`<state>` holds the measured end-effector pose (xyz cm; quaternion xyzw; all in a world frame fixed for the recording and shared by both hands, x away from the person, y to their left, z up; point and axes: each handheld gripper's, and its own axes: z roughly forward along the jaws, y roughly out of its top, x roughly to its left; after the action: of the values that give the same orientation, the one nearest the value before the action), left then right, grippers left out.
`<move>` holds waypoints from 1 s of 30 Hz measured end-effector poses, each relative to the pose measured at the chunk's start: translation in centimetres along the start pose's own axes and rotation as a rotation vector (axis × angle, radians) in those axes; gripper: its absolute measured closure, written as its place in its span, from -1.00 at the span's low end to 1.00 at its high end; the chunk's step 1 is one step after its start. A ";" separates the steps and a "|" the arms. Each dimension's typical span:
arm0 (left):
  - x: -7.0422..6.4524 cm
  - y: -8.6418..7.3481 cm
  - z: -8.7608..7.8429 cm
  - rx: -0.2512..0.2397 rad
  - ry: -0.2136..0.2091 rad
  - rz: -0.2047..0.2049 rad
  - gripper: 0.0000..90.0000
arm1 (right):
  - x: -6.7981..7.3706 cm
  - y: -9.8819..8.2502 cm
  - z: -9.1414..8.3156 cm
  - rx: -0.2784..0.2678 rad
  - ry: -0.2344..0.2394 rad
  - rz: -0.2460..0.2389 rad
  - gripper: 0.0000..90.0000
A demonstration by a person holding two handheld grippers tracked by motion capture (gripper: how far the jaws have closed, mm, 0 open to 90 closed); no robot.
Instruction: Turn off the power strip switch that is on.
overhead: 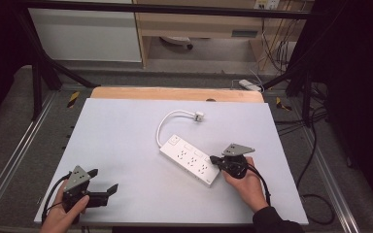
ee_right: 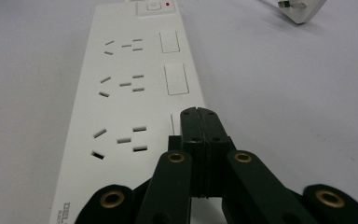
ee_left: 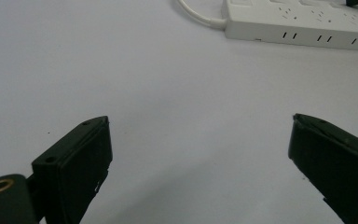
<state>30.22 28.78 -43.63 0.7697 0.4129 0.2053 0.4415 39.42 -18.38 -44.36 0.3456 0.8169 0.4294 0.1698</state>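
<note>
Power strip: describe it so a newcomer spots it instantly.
Start at the pale sheet covering the table. Right of its centre lies the power strip, a long white block set diagonally, its near end at the right claw. It alone has rows of sockets, a switch and a white cord curling to a plug.

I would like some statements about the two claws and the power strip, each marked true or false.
1. The left claw is open. True.
2. The right claw is wide open. False: its jaws are pressed together.
3. The right claw is over the power strip. True.
4. The plug sits in a socket of the power strip. False: it lies loose on the table.
5. The left claw holds the cord. False: it holds nothing, well apart from the strip.
</note>
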 end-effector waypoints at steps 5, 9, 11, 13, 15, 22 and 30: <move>0.0 0.0 0.0 0.004 0.001 0.002 -0.86 | 0.0 0.0 0.0 0.001 0.000 -0.002 1.00; 0.0 0.0 0.0 0.004 0.002 0.004 -0.86 | 0.0 0.0 0.0 0.001 0.001 -0.003 1.00; 0.0 0.0 0.0 0.006 0.002 0.005 -0.86 | 0.0 0.0 0.0 0.001 0.003 -0.003 1.00; 0.0 0.0 0.0 0.006 0.001 0.006 -0.86 | 0.1 0.0 0.0 0.002 0.002 -0.003 1.00; 0.0 0.0 0.1 0.008 0.001 0.007 -0.86 | 0.1 0.0 0.0 0.001 0.003 -0.003 1.00; 0.0 0.0 0.1 0.008 0.001 0.003 -0.86 | 0.0 0.1 -0.2 -0.031 0.010 -0.003 1.00; 0.0 0.0 0.1 0.005 0.003 -0.001 -0.86 | 0.1 0.2 -0.4 -0.052 0.006 0.010 0.91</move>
<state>30.27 28.71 -43.70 0.7704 0.4144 0.2050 0.4391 39.24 -18.48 -43.97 0.3441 0.8042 0.4523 0.1740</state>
